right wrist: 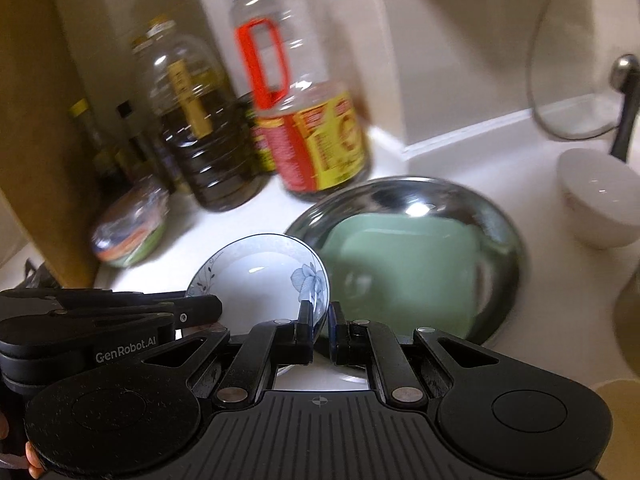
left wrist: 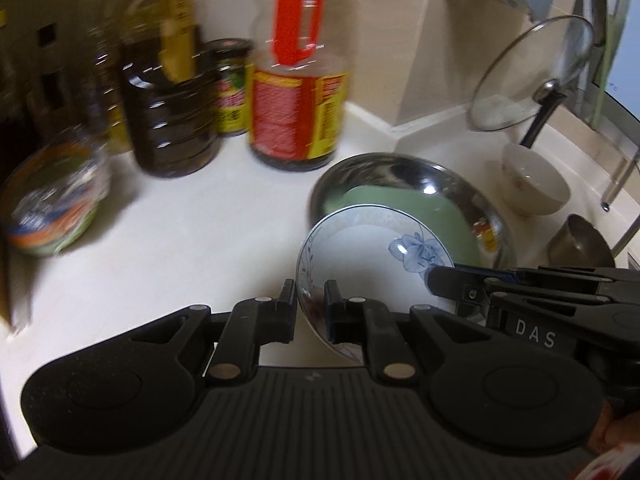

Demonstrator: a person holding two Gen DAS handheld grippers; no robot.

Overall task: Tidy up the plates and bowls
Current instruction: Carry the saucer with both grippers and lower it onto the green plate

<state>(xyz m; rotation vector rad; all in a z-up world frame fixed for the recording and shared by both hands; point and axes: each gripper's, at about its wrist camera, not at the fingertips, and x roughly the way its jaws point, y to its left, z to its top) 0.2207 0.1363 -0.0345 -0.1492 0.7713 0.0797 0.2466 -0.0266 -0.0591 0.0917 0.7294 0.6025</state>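
- The left gripper [left wrist: 310, 306], at bottom centre of its view, has its jaws clamped on the near rim of a small white bowl [left wrist: 372, 256].
- The right gripper [right wrist: 320, 326] has its jaws clamped on the bowl's opposite rim.
- The bowl, printed with a blue flower and thin dark sprigs, is empty and tilted, held above the white tabletop [left wrist: 192, 240].
- Behind it, a steel basin [left wrist: 404, 172] holds a pale green square dish [left wrist: 424, 216].
- At right, a plain white bowl [right wrist: 600, 200] stands empty.

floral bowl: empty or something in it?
Empty. The floral bowl, gripped at its rim by the left gripper and right gripper, shows only a bare white inside.
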